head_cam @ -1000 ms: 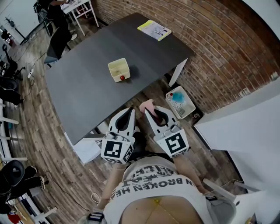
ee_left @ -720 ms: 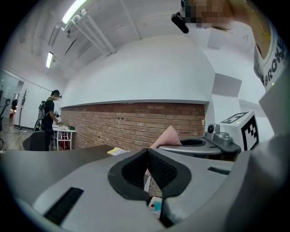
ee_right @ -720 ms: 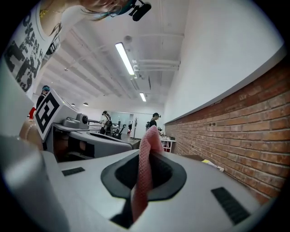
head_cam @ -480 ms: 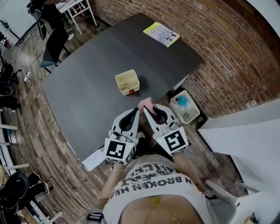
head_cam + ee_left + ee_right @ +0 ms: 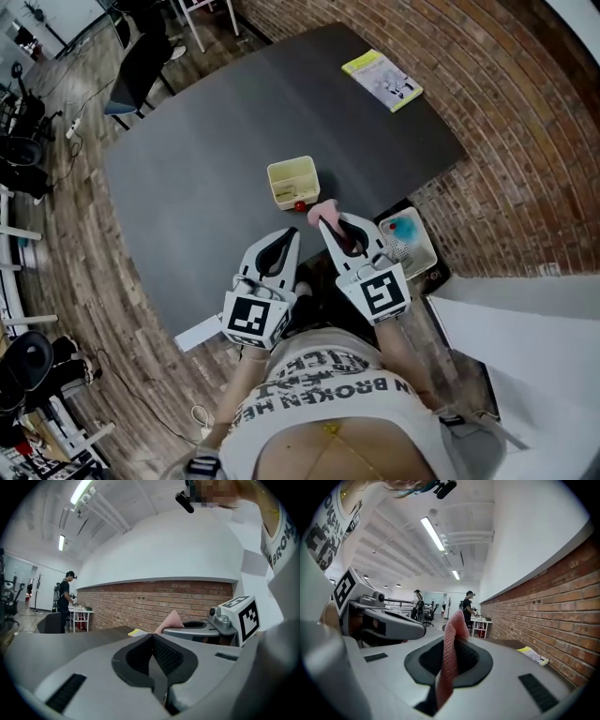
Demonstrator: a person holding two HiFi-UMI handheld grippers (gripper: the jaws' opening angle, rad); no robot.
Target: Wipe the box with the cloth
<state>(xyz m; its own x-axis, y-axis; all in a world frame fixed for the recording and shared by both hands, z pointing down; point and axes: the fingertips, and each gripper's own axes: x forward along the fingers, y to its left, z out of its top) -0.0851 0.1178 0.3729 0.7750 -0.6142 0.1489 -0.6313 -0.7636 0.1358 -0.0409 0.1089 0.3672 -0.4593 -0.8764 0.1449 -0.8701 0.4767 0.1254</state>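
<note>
Pinching the cloth (image 5: 322, 212), the right tool (image 5: 330, 223) is hovering near the box (image 5: 292, 180); with the left tool (image 5: 289, 234) pressed together and empty, wiping is probably shoving it.

Big dark grey table (image 5: 206, 187) in middle – flat top. Red brick wall (image 5: 525, 122) on rt side. Brown wood plank floor (image 5: 75, 244). Black chair (image 5: 136, 70) near table's far corner. Small white desk (image 5: 79, 618) further back, w/ person (image 5: 64, 595) beside it. White wall (image 5: 164, 545) above bricks. Long strip lights (image 5: 433, 534) on white ceiling – lit. White bin (image 5: 420, 251) on floor by bricks.
</note>
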